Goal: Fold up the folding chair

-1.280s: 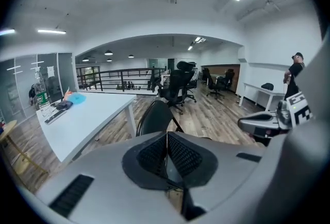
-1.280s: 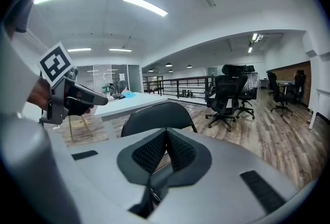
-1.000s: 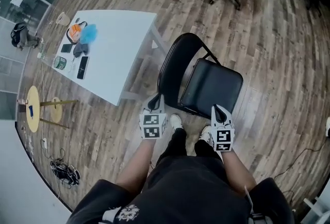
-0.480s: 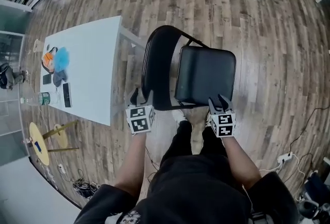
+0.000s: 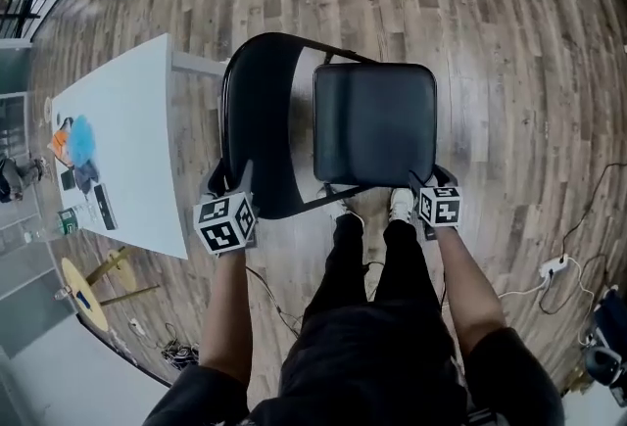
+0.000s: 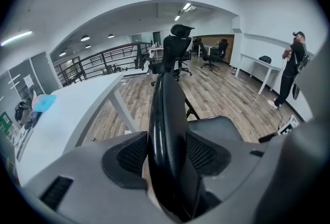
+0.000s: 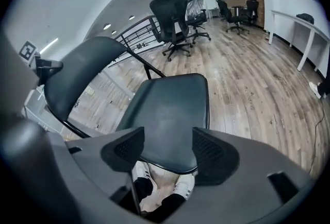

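Forearms reach up from the lower middle of the head view, one on each side of the person's dark-trousered legs, and each ends in a gripper tipped forward and downward. The left forearm (image 5: 230,302) rises nearly straight to the left gripper (image 5: 228,184), left of centre with its marker cube facing the camera, at the near lower edge of the backrest (image 5: 257,116). The left gripper view shows its jaws released and spread wide, with the black rim of the backrest (image 6: 167,135) standing upright in the gap between the two pads. It runs close along them, but they do not clamp it. The right forearm (image 5: 468,282) slants up from the lower right to the right gripper (image 5: 431,184), at the near right corner of the seat (image 5: 377,125). Its jaws are opening. In the right gripper view the front edge of the seat (image 7: 172,115) lies across the gap just beyond the pads and neither pad touches it, so this claw grasps nothing. White shoes (image 7: 142,184) show below that edge. The folding chair (image 5: 323,194) stands unfolded on the wooden floor (image 5: 519,71) in the upper middle of the head view, backrest to the left and seat to the right, directly ahead of the person's feet. A white table (image 5: 118,150) lies just left of the backrest, and a cable (image 5: 563,267) trails over the floor at the right edge
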{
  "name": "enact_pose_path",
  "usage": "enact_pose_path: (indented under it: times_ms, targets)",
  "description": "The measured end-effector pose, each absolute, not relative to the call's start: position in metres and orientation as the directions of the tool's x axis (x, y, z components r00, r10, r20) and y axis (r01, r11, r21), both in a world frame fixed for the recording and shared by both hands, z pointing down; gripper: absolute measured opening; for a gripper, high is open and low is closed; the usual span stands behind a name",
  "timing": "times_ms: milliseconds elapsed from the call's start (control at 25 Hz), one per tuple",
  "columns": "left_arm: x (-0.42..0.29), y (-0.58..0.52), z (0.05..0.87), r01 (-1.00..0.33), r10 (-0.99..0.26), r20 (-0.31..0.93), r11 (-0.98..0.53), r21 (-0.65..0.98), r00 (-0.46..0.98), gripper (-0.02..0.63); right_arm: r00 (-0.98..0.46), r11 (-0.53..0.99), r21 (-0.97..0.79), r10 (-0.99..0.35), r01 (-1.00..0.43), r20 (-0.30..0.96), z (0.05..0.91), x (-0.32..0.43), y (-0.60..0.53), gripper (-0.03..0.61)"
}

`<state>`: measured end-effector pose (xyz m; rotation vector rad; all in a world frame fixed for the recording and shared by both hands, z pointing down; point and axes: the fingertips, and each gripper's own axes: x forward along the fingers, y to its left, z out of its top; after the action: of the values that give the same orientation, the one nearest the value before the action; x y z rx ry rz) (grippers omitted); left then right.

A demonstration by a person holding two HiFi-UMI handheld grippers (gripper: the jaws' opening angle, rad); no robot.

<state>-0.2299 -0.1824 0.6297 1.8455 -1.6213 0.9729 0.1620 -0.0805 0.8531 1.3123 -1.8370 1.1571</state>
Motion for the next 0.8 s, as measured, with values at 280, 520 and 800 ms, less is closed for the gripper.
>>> enact_pose_path:
  times_ms: [280, 520, 800]
  targets:
    - [-0.224, -0.191, 0.655, -0.985, -0.629, 0.773, -0.169, -0.029, 0.085, 0.232, -0.38, 0.126, -0.359, -0.351, -0.925, 0.856, 0.935, 0.193, -0.084, 0.305]
    - [-0.219, -0.192, 0.676, -0.979, -0.579, 0.801, -0.199, 0.042, 0.152, 0.232, -0.505, -0.002, -0.537, -0.336, -0.844, 0.795, 0.993, 0.201, -0.079, 0.342]
    - [-0.214, -0.193, 0.691, -0.972, -0.555, 0.814, -0.228, 0.048, 0.17, 0.23, -0.685, -0.03, -0.722, -0.294, -0.691, 0.667, 1.04, 0.194, -0.078, 0.375]
